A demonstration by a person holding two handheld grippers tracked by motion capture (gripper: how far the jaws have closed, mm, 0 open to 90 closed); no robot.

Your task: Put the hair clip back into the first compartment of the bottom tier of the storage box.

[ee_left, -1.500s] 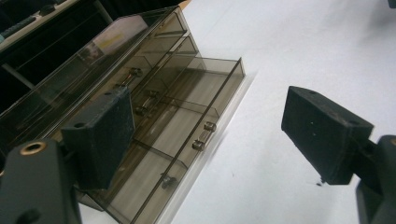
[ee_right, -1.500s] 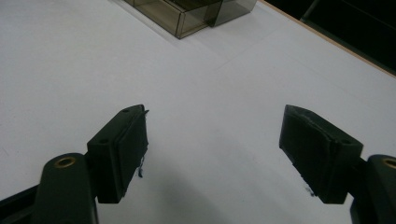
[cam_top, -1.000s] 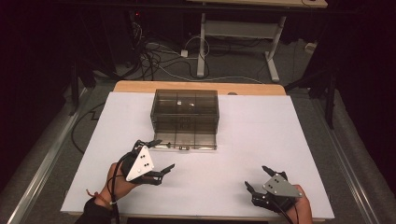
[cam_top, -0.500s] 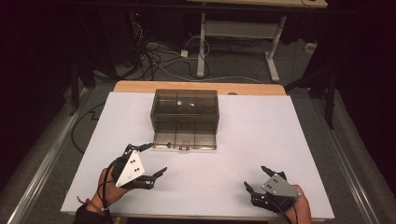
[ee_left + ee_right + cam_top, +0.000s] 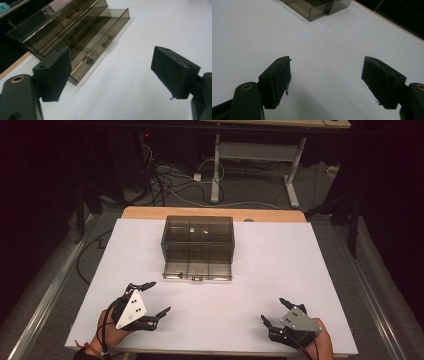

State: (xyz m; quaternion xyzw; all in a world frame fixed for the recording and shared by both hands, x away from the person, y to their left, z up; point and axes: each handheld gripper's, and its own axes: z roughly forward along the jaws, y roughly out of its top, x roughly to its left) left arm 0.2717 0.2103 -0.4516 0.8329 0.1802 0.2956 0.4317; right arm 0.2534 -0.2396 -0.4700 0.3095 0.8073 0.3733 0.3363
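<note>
A smoky transparent drawer box [image 5: 198, 238] stands at the far middle of the white table [image 5: 300, 270]. Its bottom drawer [image 5: 198, 269] is pulled out toward me, and small screws lie in its compartments [image 5: 105, 44]. My left gripper [image 5: 152, 299] hovers at the near left, below and left of the drawer, open with nothing between its jaws. In the left gripper view the box [image 5: 67, 27] lies beyond the jaws, at upper left. My right gripper [image 5: 276, 310] rests at the near right, open and empty. A corner of the box [image 5: 317, 7] shows at the top of the right gripper view.
The table's wooden far edge [image 5: 210, 213] runs behind the box. Beyond it are tangled cables [image 5: 170, 180] on the floor and a desk frame [image 5: 255, 155]. A metal rail [image 5: 45, 295] runs along the left side.
My left gripper has drawn back toward me and to the left, away from the open drawer. The right gripper has barely moved.
</note>
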